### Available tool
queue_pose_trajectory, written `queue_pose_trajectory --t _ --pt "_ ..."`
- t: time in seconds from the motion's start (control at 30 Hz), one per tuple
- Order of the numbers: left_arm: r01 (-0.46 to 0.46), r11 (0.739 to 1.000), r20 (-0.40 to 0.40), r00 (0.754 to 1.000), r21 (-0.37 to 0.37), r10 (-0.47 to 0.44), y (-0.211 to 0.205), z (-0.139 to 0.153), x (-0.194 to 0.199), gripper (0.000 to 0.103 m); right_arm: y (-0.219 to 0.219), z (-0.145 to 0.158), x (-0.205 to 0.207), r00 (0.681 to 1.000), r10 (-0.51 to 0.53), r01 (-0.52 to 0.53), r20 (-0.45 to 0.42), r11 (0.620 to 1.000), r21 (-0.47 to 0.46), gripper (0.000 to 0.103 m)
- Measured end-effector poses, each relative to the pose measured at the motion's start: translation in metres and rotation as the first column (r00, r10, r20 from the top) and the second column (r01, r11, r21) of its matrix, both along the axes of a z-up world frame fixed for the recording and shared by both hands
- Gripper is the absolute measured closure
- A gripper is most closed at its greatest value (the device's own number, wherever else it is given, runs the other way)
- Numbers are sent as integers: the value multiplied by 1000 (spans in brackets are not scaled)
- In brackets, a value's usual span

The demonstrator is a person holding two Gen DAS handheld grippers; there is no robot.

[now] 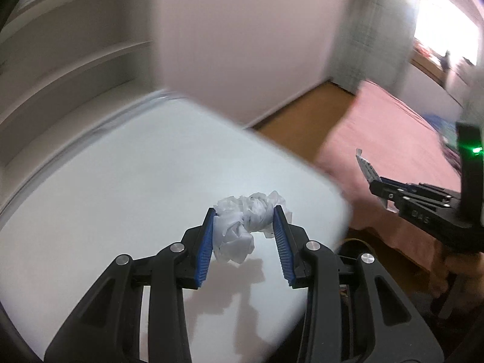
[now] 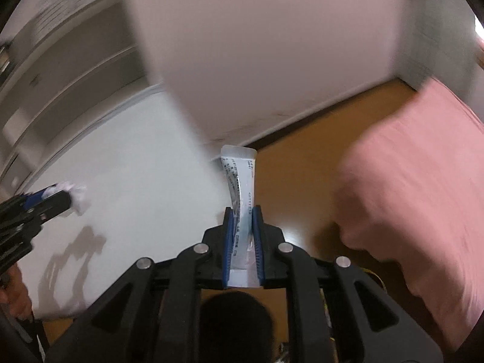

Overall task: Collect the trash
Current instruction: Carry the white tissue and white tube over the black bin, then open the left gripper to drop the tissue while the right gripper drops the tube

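Left hand-held gripper (image 1: 245, 214): jaws partway closed, blue pads (image 1: 206, 252) pressing both sides of a crumpled white tissue wad (image 1: 242, 227). The wad is clamped between the pads, bulging out past the tips and hanging over the white counter (image 1: 121, 181); its shadow falls on the counter just below, nearer the camera. From the right wrist view this same gripper sits at the far left edge, wad showing white at its tip.

Right hand-held gripper (image 2: 243, 211): jaws narrow, nearly together, pinching a flat white printed sachet (image 2: 240, 181). The sachet stands up out of the tips with its sealed end at the top, and its lower end shows at the base of the pads. Small dark print on it, too blurred to read. In the left wrist view this gripper comes in from the right with a green light lit on its body, sachet sticking out toward the left.

The sachet sits in front of the counter's right edge and the brown wooden floor (image 2: 302, 181). A pink bed cover (image 2: 408, 196) fills the right side in both views. A white wall (image 2: 257, 45) stands at the far side, meeting the floor at a dark baseboard. Pale shelving (image 1: 60, 60) runs along the far left behind the counter. Bright window far right in the left wrist view. Background heavily motion-blurred in both views.
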State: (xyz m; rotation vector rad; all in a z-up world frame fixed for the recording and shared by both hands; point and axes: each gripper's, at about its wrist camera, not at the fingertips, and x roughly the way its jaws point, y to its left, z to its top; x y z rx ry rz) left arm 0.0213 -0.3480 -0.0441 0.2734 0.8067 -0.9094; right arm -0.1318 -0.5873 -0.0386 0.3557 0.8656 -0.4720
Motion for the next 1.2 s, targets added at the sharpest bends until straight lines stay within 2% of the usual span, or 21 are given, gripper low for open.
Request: queue_pose_trajectory --t 0.13,0.23,0.43,0.53,0.6,0.73,1.0,1.2 --pt "154 988 -7 988 4 -154 -67 -5 -51 66 -71 -24 -70 982 -188 189 -25 981 47 90" --pt "267 963 -12 964 13 -267 -114 -20 -87 66 -114 -49 -119 949 -308 313 -69 947 79 90" --pt "430 901 -50 903 65 -427 -193 -67 -144 66 -159 -80 -172 905 -402 415 -143 906 85 90" --pt "471 877 -92 881 89 -464 -220 -89 -164 66 -171 -101 -187 894 -401 426 -199 899 104 90" --pt "484 869 -117 873 104 -473 -235 -106 -161 66 -172 -118 -194 893 -381 419 -241 899 132 90" --pt "511 849 -156 857 136 -491 -264 -134 -182 66 -176 -138 -201 887 -362 419 -285 892 170 90" --pt "554 814 -193 830 174 -524 -282 -160 -194 66 -178 -145 -212 881 -365 431 -302 882 191 90" --pt "561 807 -214 824 184 -524 -293 -168 -196 66 -180 -146 -218 881 -372 436 -294 878 197 90"
